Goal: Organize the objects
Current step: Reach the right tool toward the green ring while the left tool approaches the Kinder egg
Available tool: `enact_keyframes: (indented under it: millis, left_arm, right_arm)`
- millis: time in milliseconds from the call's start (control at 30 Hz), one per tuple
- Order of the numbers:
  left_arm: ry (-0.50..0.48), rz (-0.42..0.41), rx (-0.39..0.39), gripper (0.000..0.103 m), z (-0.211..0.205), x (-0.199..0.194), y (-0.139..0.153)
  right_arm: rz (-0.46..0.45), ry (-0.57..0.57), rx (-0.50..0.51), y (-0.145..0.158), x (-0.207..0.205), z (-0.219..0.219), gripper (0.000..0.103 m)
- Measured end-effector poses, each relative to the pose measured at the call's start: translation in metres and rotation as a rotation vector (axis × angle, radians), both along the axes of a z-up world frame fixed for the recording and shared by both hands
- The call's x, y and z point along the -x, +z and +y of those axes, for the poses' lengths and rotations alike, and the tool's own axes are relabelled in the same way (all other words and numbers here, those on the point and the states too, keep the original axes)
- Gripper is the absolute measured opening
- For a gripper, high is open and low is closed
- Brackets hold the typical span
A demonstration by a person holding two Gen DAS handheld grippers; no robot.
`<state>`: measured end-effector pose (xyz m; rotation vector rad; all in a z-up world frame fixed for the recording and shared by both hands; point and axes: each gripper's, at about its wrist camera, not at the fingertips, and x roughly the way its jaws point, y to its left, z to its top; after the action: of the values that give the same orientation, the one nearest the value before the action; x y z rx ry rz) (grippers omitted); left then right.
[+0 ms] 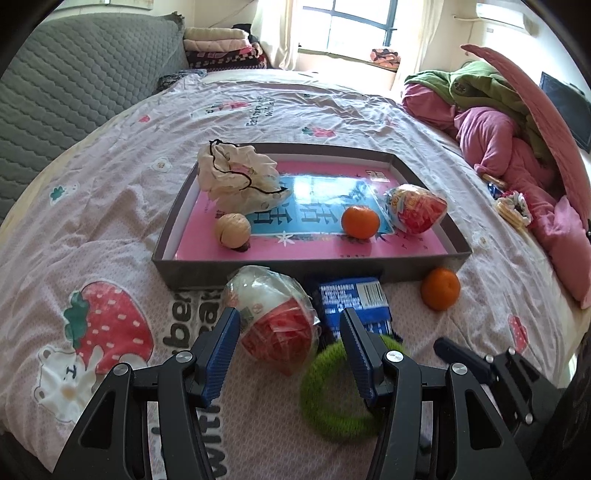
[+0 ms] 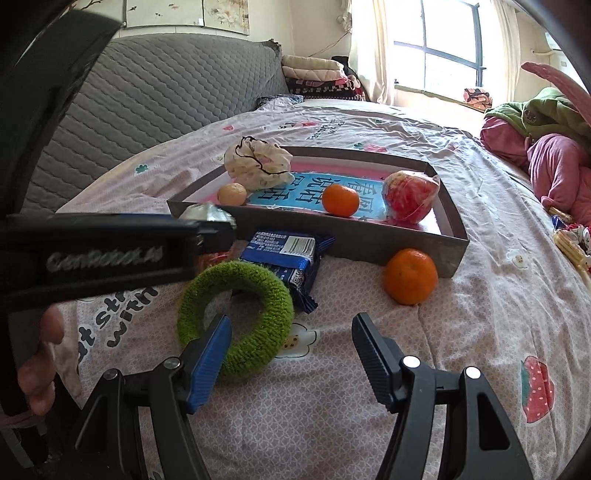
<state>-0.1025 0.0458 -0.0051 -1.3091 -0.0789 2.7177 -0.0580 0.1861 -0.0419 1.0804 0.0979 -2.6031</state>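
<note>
Bed [image 1: 129, 155]: tray [image 1: 310, 264], orange [image 1: 440, 288], green ring [image 2: 236, 319], blue packet [image 2: 286, 254].

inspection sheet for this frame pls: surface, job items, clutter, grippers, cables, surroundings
Surface: bed with strawberry-print quilt, wrinkled.
Job's things, in grey tray: drawstring pouch, walnut, orange, wrapped snack.
Job's things, on quilt in front of tray: second wrapped snack, blue packet, green fuzzy ring, second orange.
Clutter: pink and green clothes pile, small items beside it.
Grippers: left gripper open, around second wrapped snack; right gripper open, empty, beside ring.
Cables: nothing seen.
Surroundings: grey quilted headboard, folded blankets, window.
</note>
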Motion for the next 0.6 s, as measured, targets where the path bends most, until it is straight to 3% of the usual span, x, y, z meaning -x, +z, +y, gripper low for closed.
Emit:
enact_keyframes:
  millis: [67,167,300,600]
  left_arm:
    - [0.005,-0.001,0.009,0.059,0.001,0.004,-0.002]
    - [0.010,-0.002,0.014,0.068,0.002,0.008,-0.005]
    - [0.034,-0.004,0.078,0.069,0.003,0.009,-0.012]
    - [0.078,-0.054,0.047,0.069,-0.017,0.015,-0.029]
  right_arm:
    - [-0.005,0.003,0.001,-0.001,0.001,-0.001,0.067]
    - [-0.012,0.009,-0.002,-0.003,0.002,-0.003,0.067]
    - [-0.019,0.008,-0.001,-0.006,0.003,-0.003,0.067]
    - [-0.035,0.001,0.008,-0.008,0.006,-0.003,0.067]
